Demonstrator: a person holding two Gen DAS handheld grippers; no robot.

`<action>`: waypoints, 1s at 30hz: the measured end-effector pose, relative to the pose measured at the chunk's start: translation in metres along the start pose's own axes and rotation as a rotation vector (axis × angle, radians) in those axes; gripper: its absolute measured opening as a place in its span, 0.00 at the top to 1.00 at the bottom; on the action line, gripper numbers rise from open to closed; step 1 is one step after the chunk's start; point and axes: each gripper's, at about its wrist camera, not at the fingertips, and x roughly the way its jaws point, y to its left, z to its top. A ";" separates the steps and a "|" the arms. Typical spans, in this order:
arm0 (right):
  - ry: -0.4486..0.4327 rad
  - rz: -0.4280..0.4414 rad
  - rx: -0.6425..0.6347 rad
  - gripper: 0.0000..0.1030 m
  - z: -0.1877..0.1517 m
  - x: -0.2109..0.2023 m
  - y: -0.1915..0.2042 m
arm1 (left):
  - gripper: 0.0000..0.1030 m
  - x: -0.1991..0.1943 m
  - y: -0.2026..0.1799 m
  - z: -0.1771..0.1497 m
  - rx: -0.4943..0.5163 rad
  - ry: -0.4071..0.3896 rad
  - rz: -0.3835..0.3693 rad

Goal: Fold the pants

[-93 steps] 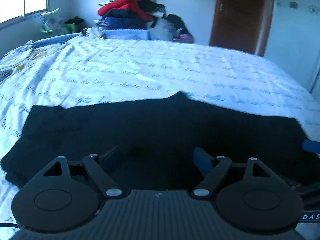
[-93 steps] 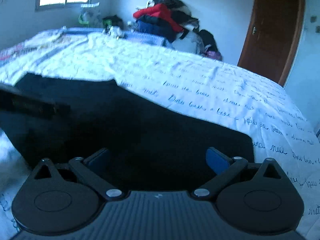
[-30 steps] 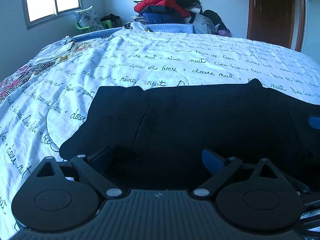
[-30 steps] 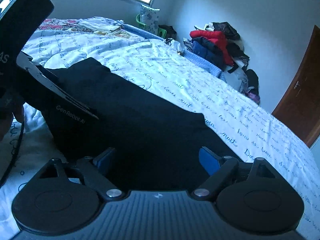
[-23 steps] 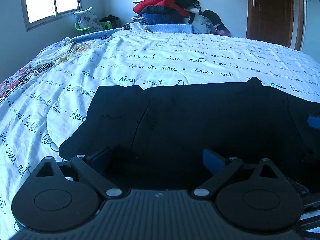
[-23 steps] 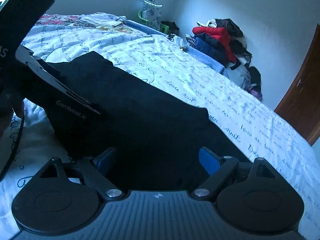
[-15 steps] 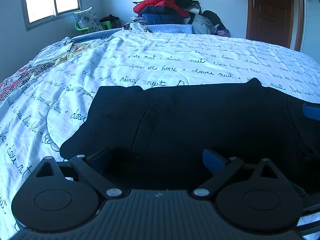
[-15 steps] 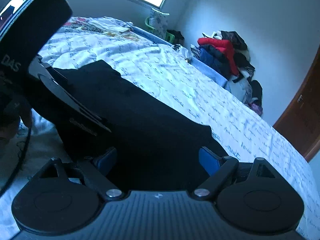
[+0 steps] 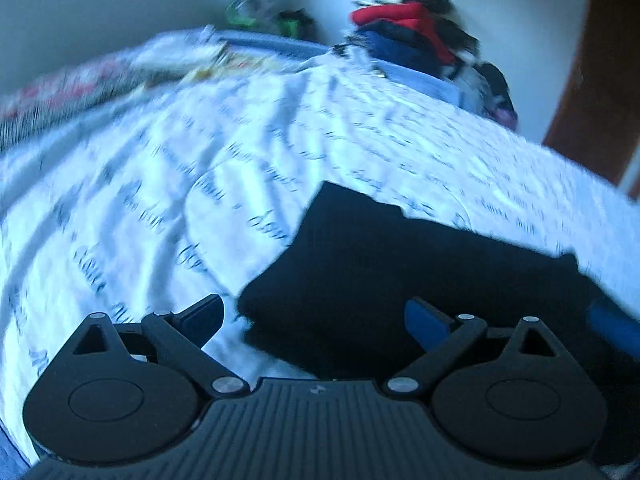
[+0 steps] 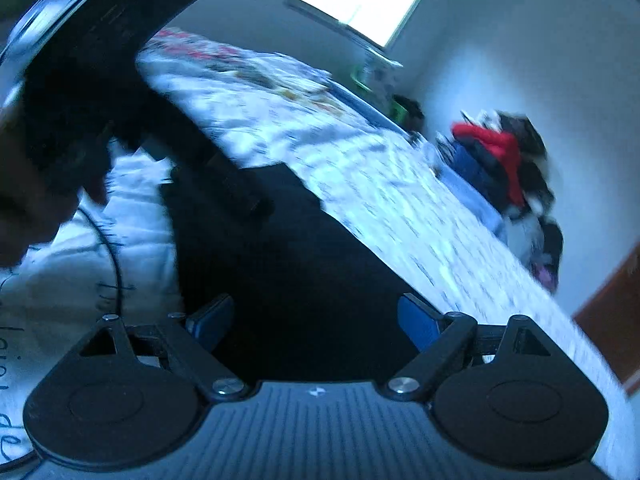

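Observation:
The black pants (image 9: 400, 264) lie flat on the white bedspread with script print (image 9: 200, 168). My left gripper (image 9: 316, 318) is open and empty, just above the pants' near left corner, one finger over the bedspread. My right gripper (image 10: 316, 316) is open and empty, low over the pants (image 10: 300, 272). The left gripper's body and the hand that holds it (image 10: 80, 92) fill the upper left of the right wrist view. A blue pad of the right gripper (image 9: 616, 324) shows at the right edge of the left wrist view.
A pile of clothes with a red garment (image 9: 408, 40) stands behind the bed's far side, also in the right wrist view (image 10: 496, 148). A window (image 10: 360, 0) is in the far wall. A brown door (image 9: 600, 80) is at the right. Patterned bedding (image 9: 60, 96) lies far left.
Both grippers have swung left and both views are blurred with motion. The left gripper now sits at the pants' left corner instead of over their middle. Both stay open.

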 end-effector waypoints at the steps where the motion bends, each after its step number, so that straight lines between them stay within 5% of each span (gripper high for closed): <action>1: -0.005 0.000 -0.033 0.13 0.002 0.002 0.007 | 0.06 -0.001 0.008 0.003 -0.042 0.020 -0.020; 7: -0.014 0.073 -0.145 0.13 0.005 0.006 0.034 | 0.07 0.003 0.050 0.008 -0.256 0.167 -0.190; 12: -0.034 0.015 -0.282 0.13 0.005 0.017 0.059 | 0.08 0.018 0.068 0.001 -0.399 0.274 -0.349; 15: -0.047 0.003 -0.317 0.23 0.012 0.030 0.066 | 0.06 0.022 0.076 -0.002 -0.459 0.283 -0.398; 21: -0.065 -0.005 -0.279 0.42 0.021 0.046 0.064 | 0.05 0.032 0.082 -0.006 -0.577 0.322 -0.542; 25: -0.140 -0.073 -0.194 0.42 0.025 0.042 0.049 | 0.05 0.049 0.074 -0.004 -0.632 0.324 -0.630; 30: -0.131 0.030 0.016 0.42 0.029 0.030 0.010 | 0.09 0.075 0.063 0.003 -0.701 0.318 -0.668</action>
